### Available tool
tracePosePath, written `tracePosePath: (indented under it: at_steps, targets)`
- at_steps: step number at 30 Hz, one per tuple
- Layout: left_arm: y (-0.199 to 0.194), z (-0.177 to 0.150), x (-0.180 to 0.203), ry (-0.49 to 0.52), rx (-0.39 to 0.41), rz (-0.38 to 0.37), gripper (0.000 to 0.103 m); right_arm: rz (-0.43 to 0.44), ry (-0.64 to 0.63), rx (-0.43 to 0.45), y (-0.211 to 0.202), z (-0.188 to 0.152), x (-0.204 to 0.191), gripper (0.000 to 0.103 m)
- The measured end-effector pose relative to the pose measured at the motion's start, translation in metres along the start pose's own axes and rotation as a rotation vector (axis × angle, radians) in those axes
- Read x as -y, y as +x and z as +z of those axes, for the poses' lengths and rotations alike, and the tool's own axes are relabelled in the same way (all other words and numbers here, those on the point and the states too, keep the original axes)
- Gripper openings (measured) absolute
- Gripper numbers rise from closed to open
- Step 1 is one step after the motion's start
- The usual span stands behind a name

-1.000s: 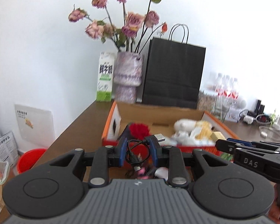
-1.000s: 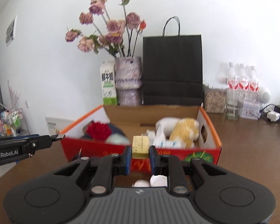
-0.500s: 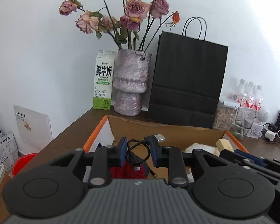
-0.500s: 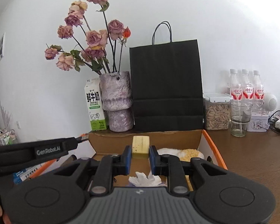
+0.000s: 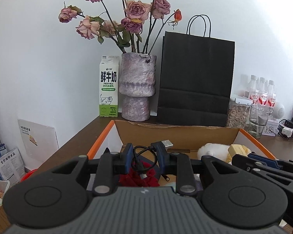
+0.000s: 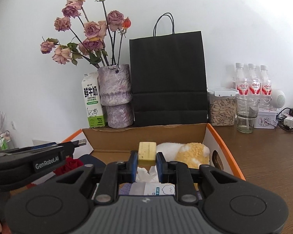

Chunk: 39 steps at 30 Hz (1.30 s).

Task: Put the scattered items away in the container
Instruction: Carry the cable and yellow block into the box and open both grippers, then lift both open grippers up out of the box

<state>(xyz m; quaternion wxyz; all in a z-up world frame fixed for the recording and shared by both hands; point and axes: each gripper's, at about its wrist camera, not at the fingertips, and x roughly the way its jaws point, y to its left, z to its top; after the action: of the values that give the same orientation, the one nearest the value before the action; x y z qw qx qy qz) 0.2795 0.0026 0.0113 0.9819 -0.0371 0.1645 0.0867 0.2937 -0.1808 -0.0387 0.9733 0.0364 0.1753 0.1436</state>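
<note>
My left gripper [image 5: 143, 157] pinches a limp black USB cable [image 5: 140, 159] by its coil, loops dangling over the cardboard box [image 5: 177, 136] at the bench's back edge. My right gripper [image 6: 146, 160] squeezes a light, probably spongy, yellow block [image 6: 147, 153] across its sides, above the box.

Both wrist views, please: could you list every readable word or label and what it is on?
"鲜牛奶" and "FRESH MILK": milk carton.
"GenRobot.AI": left gripper, seen in the right wrist view.
Water bottles' red labels: too blurred.
Booklet beside the table: characters too small to read reliably.
</note>
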Motion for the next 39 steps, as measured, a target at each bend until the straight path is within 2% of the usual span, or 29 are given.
tracePosePath:
  at_steps: [5, 15, 16, 17, 18, 19, 20, 21, 25, 33, 39]
  targets:
    - [0.003, -0.002, 0.000, 0.006, -0.019, -0.002, 0.027, -0.008, -0.004, 0.002, -0.001, 0.000, 0.000, 0.019]
    - [-0.007, -0.001, 0.000, 0.012, 0.020, 0.012, 0.029, -0.017, -0.024, 0.015, -0.008, 0.001, -0.002, 0.020]
    - [-0.010, 0.000, 0.000, 0.007, 0.035, 0.028, 0.042, -0.024, -0.023, 0.021, -0.010, 0.001, -0.001, 0.020]
    - [-0.014, 0.000, -0.001, -0.004, 0.054, 0.049, 0.058, -0.032, -0.024, 0.031, -0.013, 0.002, -0.001, 0.026]
    - [-0.018, 0.000, -0.003, -0.017, 0.078, 0.067, 0.091, -0.041, -0.023, 0.040, -0.016, 0.002, -0.001, 0.053]
    - [-0.023, 0.001, -0.004, -0.038, 0.117, 0.104, 0.103, -0.051, -0.020, 0.050, -0.019, 0.003, 0.000, 0.073]
    - [-0.029, 0.003, -0.007, -0.047, 0.151, 0.119, 0.103, -0.073, -0.012, 0.071, -0.023, 0.004, 0.001, 0.092]
    - [-0.032, 0.004, -0.008, -0.056, 0.168, 0.112, 0.103, -0.086, -0.008, 0.093, -0.026, 0.004, 0.003, 0.101]
    - [-0.037, 0.006, -0.013, -0.093, 0.188, 0.112, 0.103, -0.074, 0.024, 0.115, -0.034, 0.008, 0.008, 0.102]
    - [-0.029, 0.004, -0.014, -0.084, 0.131, 0.122, 0.103, -0.082, 0.017, 0.103, -0.032, 0.007, 0.008, 0.103]
    - [-0.029, 0.000, -0.014, -0.082, 0.123, 0.109, 0.103, -0.076, 0.004, 0.100, -0.035, 0.005, 0.006, 0.103]
